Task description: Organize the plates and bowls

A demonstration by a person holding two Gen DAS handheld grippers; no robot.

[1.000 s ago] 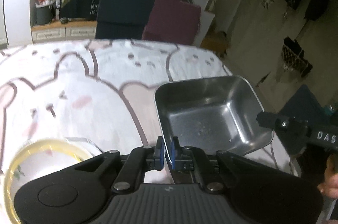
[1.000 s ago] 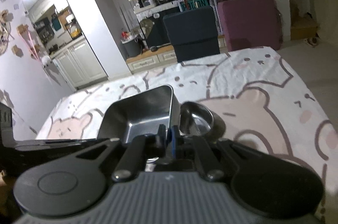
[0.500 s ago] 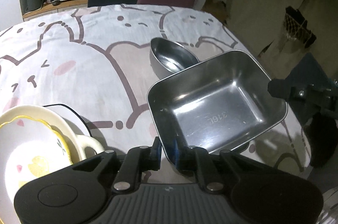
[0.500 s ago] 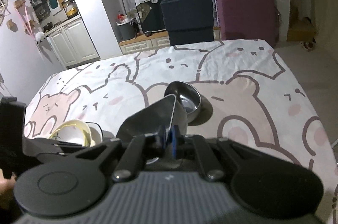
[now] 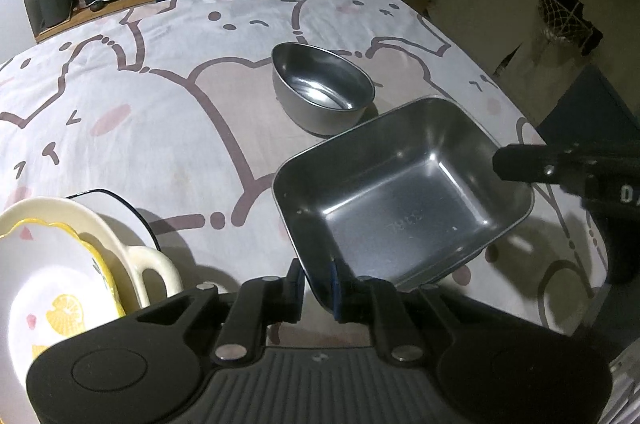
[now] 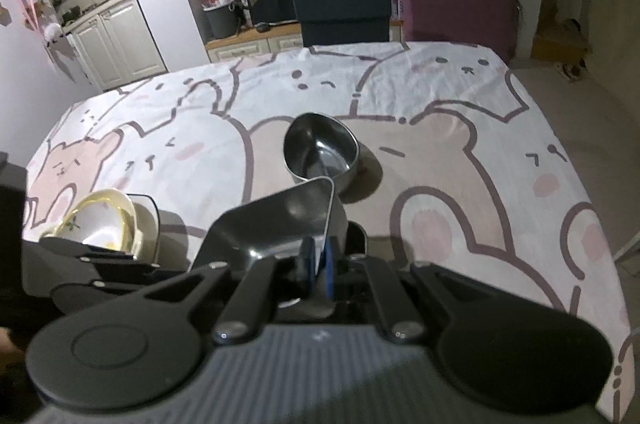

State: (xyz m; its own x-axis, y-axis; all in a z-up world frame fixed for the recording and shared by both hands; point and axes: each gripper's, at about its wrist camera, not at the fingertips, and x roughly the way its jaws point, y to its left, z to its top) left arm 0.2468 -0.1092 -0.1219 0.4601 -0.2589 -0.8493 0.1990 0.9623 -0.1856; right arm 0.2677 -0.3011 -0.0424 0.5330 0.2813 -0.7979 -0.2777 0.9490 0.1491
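Observation:
A rectangular steel tray [image 5: 400,192] hangs low over the bear-print tablecloth, in front of a round steel bowl [image 5: 324,88]. My left gripper [image 5: 316,282] straddles the tray's near corner rim. Its jaws stand slightly apart and a small gap shows at the left pad. My right gripper [image 6: 318,264] is shut on the opposite rim of the tray [image 6: 276,224], which tilts up there. In the left wrist view the right gripper [image 5: 560,168] shows at the tray's far edge. The round steel bowl [image 6: 320,152] stands just beyond the tray.
A stack of cream and yellow ceramic dishes [image 5: 60,284], one with a handle, sits at the near left on a dark-rimmed plate. The stack [image 6: 104,220] also shows in the right wrist view. Two chairs [image 6: 340,4] stand past the table's far edge.
Both views have tipped downward and the tray has sunk toward the cloth. The round bowl and dish stack have come into view. My left jaws have parted slightly.

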